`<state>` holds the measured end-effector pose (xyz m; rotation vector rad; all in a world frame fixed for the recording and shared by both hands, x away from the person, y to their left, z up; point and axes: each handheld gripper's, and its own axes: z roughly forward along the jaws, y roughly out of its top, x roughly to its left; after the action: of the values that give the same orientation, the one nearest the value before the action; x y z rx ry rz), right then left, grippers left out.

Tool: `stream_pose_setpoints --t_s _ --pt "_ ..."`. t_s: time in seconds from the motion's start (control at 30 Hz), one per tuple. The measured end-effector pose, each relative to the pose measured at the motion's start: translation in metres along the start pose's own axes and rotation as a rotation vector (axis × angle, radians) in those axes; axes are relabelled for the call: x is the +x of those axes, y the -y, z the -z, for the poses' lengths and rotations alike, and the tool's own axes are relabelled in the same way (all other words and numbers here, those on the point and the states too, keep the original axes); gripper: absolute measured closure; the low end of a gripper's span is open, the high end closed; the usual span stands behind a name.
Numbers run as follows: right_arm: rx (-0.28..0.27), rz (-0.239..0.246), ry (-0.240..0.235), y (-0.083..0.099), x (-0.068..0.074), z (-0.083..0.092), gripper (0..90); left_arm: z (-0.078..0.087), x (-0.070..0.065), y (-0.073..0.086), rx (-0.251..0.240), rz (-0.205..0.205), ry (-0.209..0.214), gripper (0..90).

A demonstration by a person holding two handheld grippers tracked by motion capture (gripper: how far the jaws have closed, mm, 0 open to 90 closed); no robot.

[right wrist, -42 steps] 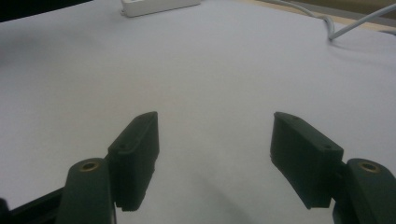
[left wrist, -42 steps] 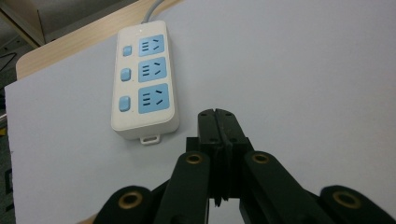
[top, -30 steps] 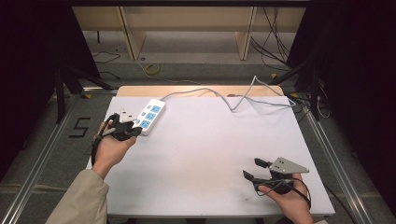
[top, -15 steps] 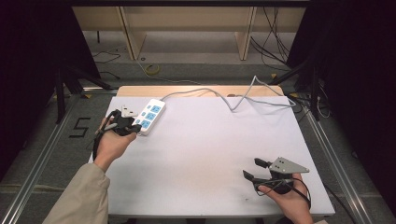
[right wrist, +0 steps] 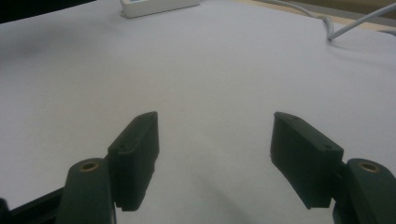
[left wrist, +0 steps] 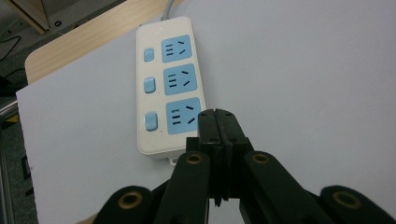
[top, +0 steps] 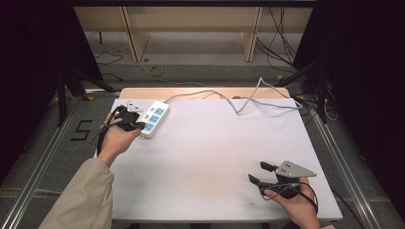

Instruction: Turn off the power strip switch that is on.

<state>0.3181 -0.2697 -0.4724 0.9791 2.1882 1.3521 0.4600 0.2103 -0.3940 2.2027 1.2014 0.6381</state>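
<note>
Here the white power strip (top: 153,118) lies near the far left corner of the tabletop (top: 215,157), its long axis angled toward the far edge, and its grey cable (top: 239,98) runs along that far edge before dropping off the far right corner. The strip has three blue sockets, each with a small blue switch beside it. The left gripper (top: 129,119) sits at the strip's near end; in the left gripper view its jaws are pressed fully together with nothing between them, and their tips (left wrist: 217,122) hover over the edge of the nearest socket. With the jaws closed like that they form a single blunt point, which suggests a poke or a push at the strip or one of its switches, not a grasp; whether the tips actually touch the strip I cannot tell.

The right gripper (top: 267,179) rests low near the near right corner, well apart from the strip. Its jaws stand wide open and hold nothing, with bare tabletop between them in the right gripper view. It looks parked, out of the way.

Compared with a second ago, the left hand (top: 114,138) has edged a little along the strip's near end, and the strip itself seems to lie where it did. The right gripper has not shifted.
</note>
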Motion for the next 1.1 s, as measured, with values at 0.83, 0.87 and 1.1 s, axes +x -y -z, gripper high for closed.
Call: stream_pose_setpoints --t_s 0.83,0.87,1.1 --pt "0.004 -0.001 0.006 0.0 0.0 -0.001 33.6 -0.031 0.032 -0.01 0.079 0.036 -0.006 89.8" --pt "0.006 -0.003 0.006 0.0 0.0 -0.001 33.7 -0.032 0.033 -0.01 0.083 0.034 -0.004 89.8" --pt "0.008 -0.002 0.008 0.001 -0.001 -0.002 33.6 -0.04 0.038 -0.016 0.097 0.028 0.003 89.8"
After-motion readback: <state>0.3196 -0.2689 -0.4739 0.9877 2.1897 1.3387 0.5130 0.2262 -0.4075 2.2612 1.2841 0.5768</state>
